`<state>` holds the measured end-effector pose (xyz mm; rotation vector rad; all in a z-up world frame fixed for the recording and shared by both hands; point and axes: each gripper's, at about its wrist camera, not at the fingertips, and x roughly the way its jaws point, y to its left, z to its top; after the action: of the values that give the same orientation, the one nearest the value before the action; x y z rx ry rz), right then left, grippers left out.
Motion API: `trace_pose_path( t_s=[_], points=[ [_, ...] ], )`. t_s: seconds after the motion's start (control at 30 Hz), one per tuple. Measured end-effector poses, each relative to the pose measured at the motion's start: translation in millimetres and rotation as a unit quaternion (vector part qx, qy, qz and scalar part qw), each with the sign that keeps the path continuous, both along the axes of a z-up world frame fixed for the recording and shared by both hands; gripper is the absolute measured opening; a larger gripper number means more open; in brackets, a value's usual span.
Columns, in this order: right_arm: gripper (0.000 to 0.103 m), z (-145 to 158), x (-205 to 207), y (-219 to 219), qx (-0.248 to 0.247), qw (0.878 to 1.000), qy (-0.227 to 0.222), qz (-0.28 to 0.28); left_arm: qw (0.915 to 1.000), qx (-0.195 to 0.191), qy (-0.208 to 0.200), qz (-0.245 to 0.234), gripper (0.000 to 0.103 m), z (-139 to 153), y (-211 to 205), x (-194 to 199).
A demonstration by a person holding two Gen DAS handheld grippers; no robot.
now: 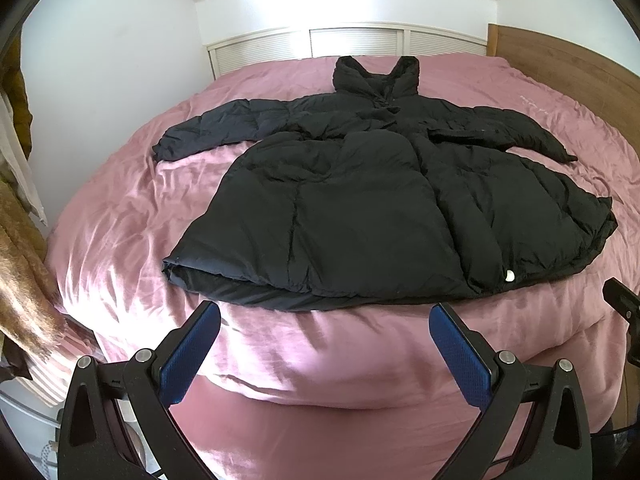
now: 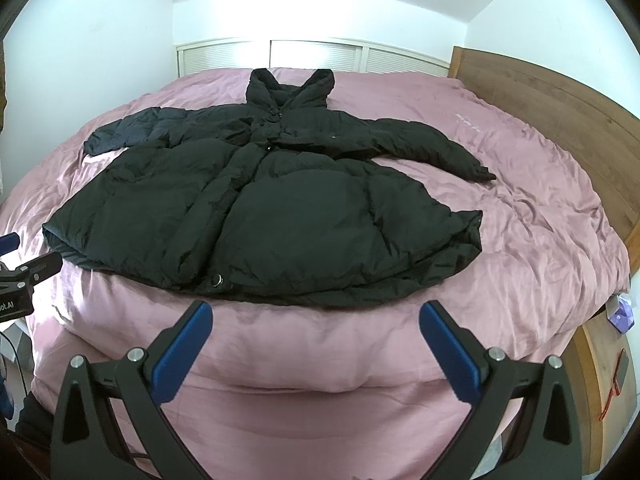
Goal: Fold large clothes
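A long black puffer coat (image 1: 360,208) lies flat on the pink bed cover (image 1: 132,216), front up, hood at the far end, both sleeves spread sideways, hem toward me. My left gripper (image 1: 324,316) is open, held just short of the hem with nothing between its blue pads. In the right wrist view the same coat (image 2: 280,216) fills the middle of the bed cover (image 2: 540,232). My right gripper (image 2: 316,316) is open too, just short of the hem's middle and empty. The other gripper (image 2: 28,276) shows at that view's left edge.
A wooden headboard (image 2: 560,104) runs along the bed's right side. White louvred doors (image 1: 352,42) stand behind the bed. Clothes hang at the left (image 1: 20,280). A small purple box (image 2: 622,312) sits at the right, off the bed's corner.
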<state>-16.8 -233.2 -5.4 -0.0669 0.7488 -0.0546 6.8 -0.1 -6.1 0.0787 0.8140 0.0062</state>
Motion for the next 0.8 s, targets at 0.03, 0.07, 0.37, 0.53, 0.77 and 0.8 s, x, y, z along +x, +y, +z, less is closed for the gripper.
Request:
trace_pose_path(
  t_s=[0.03, 0.07, 0.37, 0.53, 0.77, 0.8],
  points=[
    [0.103, 1.1, -0.2, 0.8, 0.000, 1.000, 0.000, 0.001, 1.0000, 0.000, -0.001, 0.000, 0.102, 0.7, 0.3, -0.5],
    [0.103, 2.1, -0.5, 1.2, 0.000, 1.000, -0.001, 0.001, 1.0000, -0.001, -0.003, -0.001, 0.102, 1.3, 0.4, -1.1],
    [0.103, 5.2, 1.0, 1.8, -0.004, 1.000, -0.002, 0.000, 0.9999, -0.006, 0.005, -0.010, 0.102, -0.3, -1.3, 3.1],
    [0.103, 5.0, 4.5, 0.6, -0.006, 1.000, -0.001, -0.001, 0.9998, -0.009, 0.015, -0.014, 0.102, -4.0, -1.5, 9.4],
    [0.103, 6.1, 11.6, -2.3, -0.004, 1.000, -0.005, 0.006, 0.9994, -0.009, 0.032, -0.012, 0.102, -8.3, 2.1, 19.2],
    [0.103, 8.7, 13.6, -3.9, -0.003, 1.000, -0.010, 0.004, 0.9993, -0.013, 0.033, -0.013, 0.102, -6.6, 4.5, 22.2]
  ],
)
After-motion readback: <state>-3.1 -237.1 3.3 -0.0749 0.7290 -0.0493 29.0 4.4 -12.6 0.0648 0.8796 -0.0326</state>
